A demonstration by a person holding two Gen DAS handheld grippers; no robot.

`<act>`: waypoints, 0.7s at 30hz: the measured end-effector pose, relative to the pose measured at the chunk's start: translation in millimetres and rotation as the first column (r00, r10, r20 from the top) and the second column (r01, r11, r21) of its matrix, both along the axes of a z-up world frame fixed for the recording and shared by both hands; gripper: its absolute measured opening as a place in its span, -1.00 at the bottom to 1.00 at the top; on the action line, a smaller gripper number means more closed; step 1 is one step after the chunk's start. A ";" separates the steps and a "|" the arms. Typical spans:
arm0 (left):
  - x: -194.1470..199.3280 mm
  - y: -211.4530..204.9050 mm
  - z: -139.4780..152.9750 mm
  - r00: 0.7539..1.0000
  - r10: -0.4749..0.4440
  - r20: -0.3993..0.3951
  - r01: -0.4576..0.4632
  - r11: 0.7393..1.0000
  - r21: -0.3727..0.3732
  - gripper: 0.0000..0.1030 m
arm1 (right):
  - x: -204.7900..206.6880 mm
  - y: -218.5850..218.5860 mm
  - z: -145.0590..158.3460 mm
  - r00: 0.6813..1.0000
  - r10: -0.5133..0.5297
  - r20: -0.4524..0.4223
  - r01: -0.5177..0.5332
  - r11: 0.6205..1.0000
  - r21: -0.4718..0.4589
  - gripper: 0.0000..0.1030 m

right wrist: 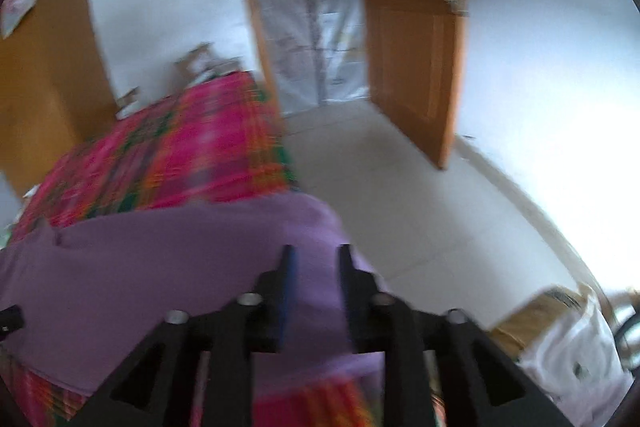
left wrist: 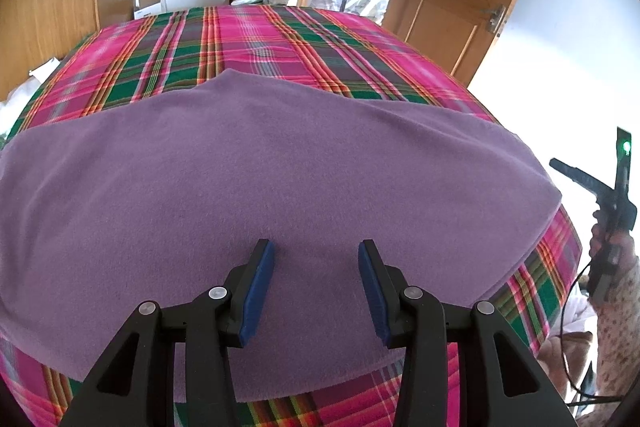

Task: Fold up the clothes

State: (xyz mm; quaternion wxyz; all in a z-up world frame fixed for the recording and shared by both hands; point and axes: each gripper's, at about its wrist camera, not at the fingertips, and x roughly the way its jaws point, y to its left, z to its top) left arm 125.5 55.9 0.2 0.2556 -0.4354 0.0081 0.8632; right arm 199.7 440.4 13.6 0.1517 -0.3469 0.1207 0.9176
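Purple fleece garment spread flat on pink-green plaid bedspread. Left gripper above garment, jaws well apart, nothing between. Right gripper (blurred view) over garment's right edge, jaws parted, empty.

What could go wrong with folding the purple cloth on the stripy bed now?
1. The purple cloth reaches the bed's right edge, so a tug might slide it toward the floor.
2. Both the left gripper and the right gripper are open above the cloth with nothing pinched; closing too high could miss it.
3. The right wrist view is blurred, so aiming may be off.
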 end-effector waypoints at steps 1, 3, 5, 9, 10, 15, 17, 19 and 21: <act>-0.2 0.0 0.0 1.000 0.001 0.000 -0.001 1.000 0.001 -0.12 | -11.7 -3.4 0.8 0.999 0.037 -0.003 -0.037 0.999 -0.003 -0.36; -0.5 0.0 -0.1 1.000 0.002 0.000 -0.002 1.000 0.002 -0.12 | -33.3 -4.2 -2.7 0.997 0.062 0.034 -0.062 0.998 0.001 -0.36; -0.9 0.1 -0.2 1.000 0.001 0.001 -0.001 1.000 0.004 -0.12 | -55.5 -4.1 -7.9 0.993 0.086 0.083 -0.086 0.996 -0.007 -0.36; -3.3 0.4 -0.1 1.000 -0.002 0.001 0.002 1.000 0.004 -0.12 | -79.6 -9.1 -12.1 0.982 0.083 0.169 -0.098 0.992 0.080 -0.35; -4.0 0.5 -0.2 1.000 -0.002 0.001 0.002 1.000 0.005 -0.12 | -82.8 -4.0 -12.6 0.983 0.049 0.178 -0.064 0.995 0.075 -0.35; -5.5 -0.1 -0.7 1.000 -0.005 0.002 0.005 1.000 0.015 -0.12 | -83.1 22.8 -14.9 0.984 -0.051 0.169 0.043 0.998 0.051 -0.10; -5.9 -0.8 -1.0 1.000 -0.004 0.002 0.004 1.000 0.020 -0.12 | -82.4 27.9 -15.5 0.985 -0.056 0.164 0.052 0.998 0.024 -0.09; -5.8 -0.8 -0.9 1.000 -0.004 0.002 0.004 1.000 0.021 -0.12 | -81.4 28.9 -14.7 0.985 -0.063 0.162 0.062 0.998 0.009 -0.08; -5.5 -1.0 -0.9 1.000 -0.004 0.000 0.004 1.000 0.021 -0.12 | -76.9 23.6 -11.2 0.986 -0.068 0.154 0.068 0.998 0.009 -0.25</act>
